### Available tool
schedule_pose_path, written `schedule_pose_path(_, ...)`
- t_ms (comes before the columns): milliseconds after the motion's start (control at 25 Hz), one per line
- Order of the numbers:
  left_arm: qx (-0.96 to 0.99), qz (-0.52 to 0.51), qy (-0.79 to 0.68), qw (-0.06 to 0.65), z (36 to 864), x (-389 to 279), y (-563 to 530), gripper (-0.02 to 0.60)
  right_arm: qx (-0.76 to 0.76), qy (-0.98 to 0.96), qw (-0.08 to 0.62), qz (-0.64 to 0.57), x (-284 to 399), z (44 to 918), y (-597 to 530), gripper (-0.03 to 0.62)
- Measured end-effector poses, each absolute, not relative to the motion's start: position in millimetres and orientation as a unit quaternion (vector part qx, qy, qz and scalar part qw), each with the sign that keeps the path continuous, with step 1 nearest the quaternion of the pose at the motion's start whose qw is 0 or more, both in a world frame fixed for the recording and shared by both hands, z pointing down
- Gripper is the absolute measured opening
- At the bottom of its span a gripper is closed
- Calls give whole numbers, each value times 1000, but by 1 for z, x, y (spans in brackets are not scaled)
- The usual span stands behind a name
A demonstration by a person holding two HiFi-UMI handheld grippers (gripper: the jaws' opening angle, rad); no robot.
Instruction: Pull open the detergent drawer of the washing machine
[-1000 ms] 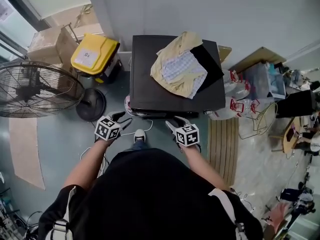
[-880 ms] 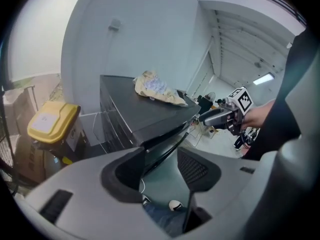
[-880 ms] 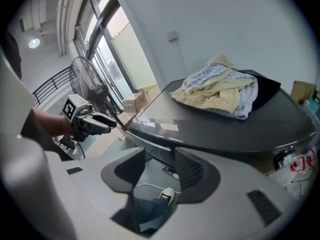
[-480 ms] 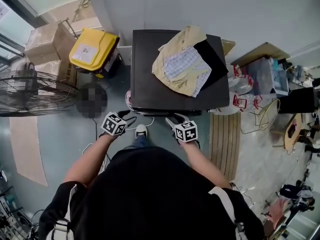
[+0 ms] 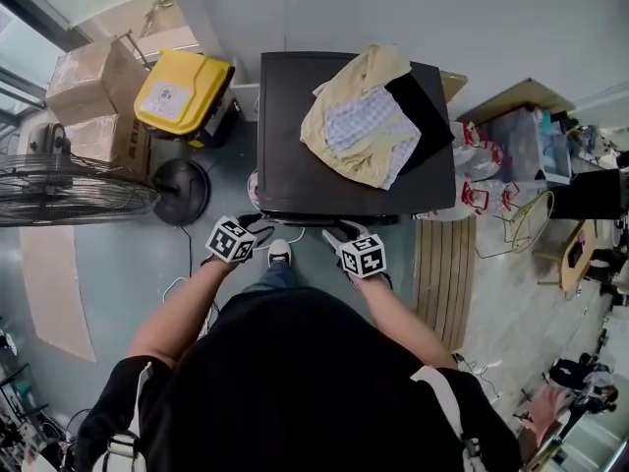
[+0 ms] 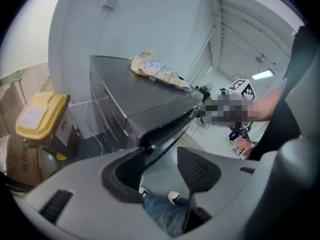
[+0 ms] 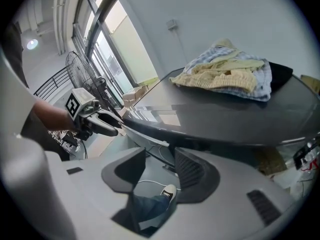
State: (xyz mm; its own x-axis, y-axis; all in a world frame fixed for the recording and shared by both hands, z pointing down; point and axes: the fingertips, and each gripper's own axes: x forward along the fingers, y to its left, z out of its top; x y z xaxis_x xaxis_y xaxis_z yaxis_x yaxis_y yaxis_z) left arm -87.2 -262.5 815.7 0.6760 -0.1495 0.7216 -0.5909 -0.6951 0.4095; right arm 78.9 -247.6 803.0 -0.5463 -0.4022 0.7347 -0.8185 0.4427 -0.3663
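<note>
Washing machine point(image 5: 295, 165), dark-topped, against the wall; clothes point(image 5: 369, 126) heaped on top; detergent drawer not discernible from above; left gripper point(image 5: 257, 226) and right gripper point(image 5: 339, 232) near its front edge, jaws apart, holding nothing; yellow bin point(image 5: 182, 91) alongside.

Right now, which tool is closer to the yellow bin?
Left. The left tool is at the washing machine's front corner nearest the yellow bin; the right tool is farther along.
</note>
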Motion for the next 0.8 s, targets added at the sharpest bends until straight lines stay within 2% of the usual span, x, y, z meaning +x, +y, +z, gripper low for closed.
schedule_pose_path(520,853,335,-223,333,822,-85,-266,187,382,-800,286,364,74,808,-255,175)
schedule_pose_path(800,849,339,-232,333,825,-87,-268,156,388,-797,287,363,77,811,-257,144)
